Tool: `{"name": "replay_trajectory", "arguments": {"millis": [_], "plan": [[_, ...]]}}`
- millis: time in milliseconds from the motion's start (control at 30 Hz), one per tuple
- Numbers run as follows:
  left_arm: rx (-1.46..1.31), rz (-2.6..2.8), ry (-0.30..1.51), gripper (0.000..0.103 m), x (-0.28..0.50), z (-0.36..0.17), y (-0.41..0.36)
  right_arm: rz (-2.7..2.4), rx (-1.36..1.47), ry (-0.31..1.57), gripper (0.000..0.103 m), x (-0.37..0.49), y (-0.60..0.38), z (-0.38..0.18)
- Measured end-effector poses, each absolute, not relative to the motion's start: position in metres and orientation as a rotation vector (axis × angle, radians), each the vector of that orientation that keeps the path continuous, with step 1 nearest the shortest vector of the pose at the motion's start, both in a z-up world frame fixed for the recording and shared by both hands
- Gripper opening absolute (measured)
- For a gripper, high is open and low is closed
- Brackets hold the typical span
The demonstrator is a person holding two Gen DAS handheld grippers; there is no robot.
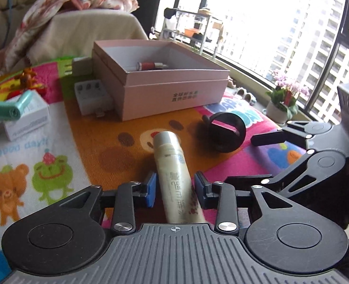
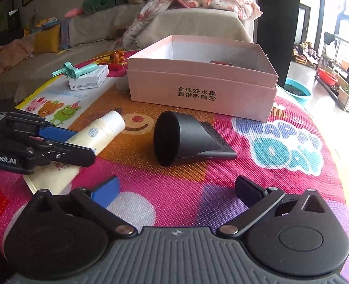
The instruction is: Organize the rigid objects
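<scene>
My left jaws gripped the cream tube low in the frame, far from its cap, so it could swing or slip before reaching the pink box. My right jaws stood wide open and empty, short of the black nozzle at mid-frame.

Readable text: my pink box has two lines of black Chinese print on its front, 全球好水果 / 直供百果园. My left gripper body shows white "nRobot.AI", start cut off by the frame edge. The play mat carries big letters, partly "HAPPY DAY". The cream tube has a round blue logo and Chinese characters I can't read.
</scene>
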State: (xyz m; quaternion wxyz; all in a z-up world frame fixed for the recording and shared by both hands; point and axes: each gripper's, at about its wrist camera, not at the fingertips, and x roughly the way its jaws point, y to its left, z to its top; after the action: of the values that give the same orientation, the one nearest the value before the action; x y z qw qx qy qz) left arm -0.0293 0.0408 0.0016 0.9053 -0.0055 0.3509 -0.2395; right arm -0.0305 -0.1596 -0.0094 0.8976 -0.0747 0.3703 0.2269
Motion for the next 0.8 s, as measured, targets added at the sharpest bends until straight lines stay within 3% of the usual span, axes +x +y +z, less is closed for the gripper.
{"name": "replay_trajectory", "arguments": {"millis": [333, 433, 633, 800], "plan": [[0.029, -0.357, 0.677, 0.029, -0.025, 0.001, 0.057, 0.428, -0.135, 0.765, 0.103, -0.030, -0.154, -0.009], [0.076, -0.368, 0.654, 0.034, -0.028, -0.001, 0.050, 0.407, -0.084, 0.779, 0.103, -0.019, -0.147, -0.006], [0.078, -0.373, 0.645, 0.034, -0.030, -0.002, 0.051, 0.319, 0.059, 0.801, 0.103, 0.015, -0.141, -0.003], [0.058, -0.379, 0.642, 0.034, -0.030, -0.002, 0.054, 0.238, -0.058, 0.787, 0.103, 0.015, -0.141, -0.009]]}}
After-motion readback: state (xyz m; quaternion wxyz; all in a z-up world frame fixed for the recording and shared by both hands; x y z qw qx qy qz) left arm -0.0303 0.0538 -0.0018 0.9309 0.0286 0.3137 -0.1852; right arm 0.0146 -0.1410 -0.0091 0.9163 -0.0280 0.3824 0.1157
